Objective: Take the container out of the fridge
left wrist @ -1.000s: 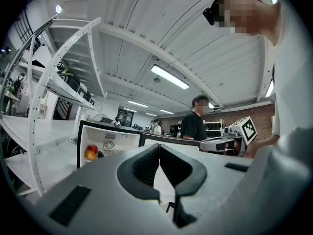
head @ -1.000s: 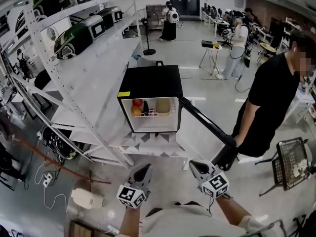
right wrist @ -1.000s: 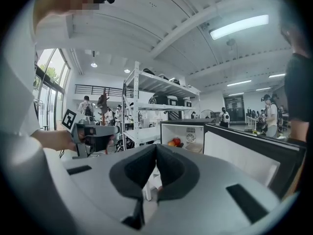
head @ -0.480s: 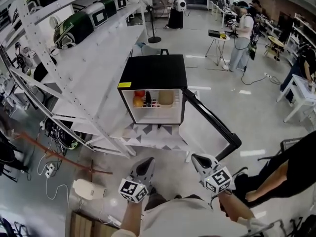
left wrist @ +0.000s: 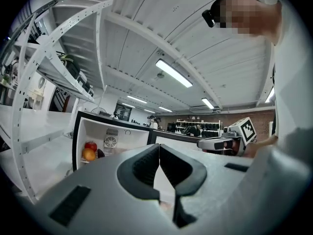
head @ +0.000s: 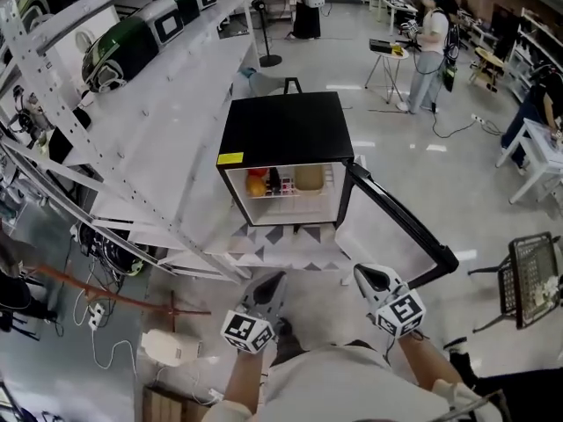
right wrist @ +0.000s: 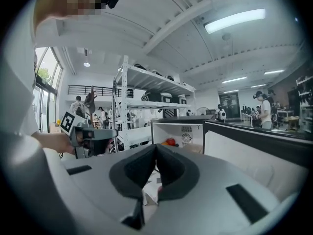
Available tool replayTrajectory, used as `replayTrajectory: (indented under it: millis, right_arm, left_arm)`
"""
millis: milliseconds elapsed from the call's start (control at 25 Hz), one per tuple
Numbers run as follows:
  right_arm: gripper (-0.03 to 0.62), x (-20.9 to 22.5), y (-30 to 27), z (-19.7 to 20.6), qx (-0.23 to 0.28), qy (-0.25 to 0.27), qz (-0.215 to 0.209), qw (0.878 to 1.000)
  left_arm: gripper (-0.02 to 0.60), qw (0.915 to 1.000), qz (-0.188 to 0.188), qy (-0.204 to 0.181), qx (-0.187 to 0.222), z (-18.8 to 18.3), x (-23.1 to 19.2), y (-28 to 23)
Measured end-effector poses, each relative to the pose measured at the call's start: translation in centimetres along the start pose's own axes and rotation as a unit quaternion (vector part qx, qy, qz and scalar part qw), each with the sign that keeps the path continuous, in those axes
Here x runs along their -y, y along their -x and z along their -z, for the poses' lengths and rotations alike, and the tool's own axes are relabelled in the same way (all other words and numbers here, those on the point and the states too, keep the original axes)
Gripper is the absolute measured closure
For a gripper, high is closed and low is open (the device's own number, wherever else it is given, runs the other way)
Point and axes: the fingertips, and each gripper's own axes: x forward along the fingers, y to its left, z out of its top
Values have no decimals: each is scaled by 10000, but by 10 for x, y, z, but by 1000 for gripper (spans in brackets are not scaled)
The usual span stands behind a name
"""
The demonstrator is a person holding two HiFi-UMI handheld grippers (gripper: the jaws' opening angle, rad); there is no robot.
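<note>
A small black fridge (head: 283, 130) stands with its door (head: 400, 225) swung open to the right. On its shelf sits a beige container (head: 309, 178), to the right of a dark bottle (head: 274, 181) and an orange and a red fruit (head: 255, 183). My left gripper (head: 270, 281) and right gripper (head: 368, 277) hover side by side, well short of the fridge, both shut and empty. The left gripper view shows the fridge (left wrist: 111, 140) and fruit (left wrist: 88, 151) beyond the touching jaws. In the right gripper view the fridge (right wrist: 178, 132) lies ahead and the left gripper (right wrist: 91, 135) is at left.
A white shelving rack (head: 132, 139) runs along the left, close beside the fridge. The fridge rests on a low patterned white platform (head: 281, 246). A wire basket (head: 532, 280) stands at the right. Cables lie on the floor at left (head: 97, 310). People work far back.
The person in black beside the fridge door has left the view. The view has drawn a little nearer to the fridge. Both grippers stay shut and low.
</note>
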Motion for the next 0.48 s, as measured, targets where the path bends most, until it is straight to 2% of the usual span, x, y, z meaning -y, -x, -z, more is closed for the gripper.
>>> replayTrajectory:
  millis: [480]
  right_arm:
    - [588,3,-88,-21,3,73,637,9979]
  left_arm:
    - [577,9969,739,-157,-241,-14,-99,-37]
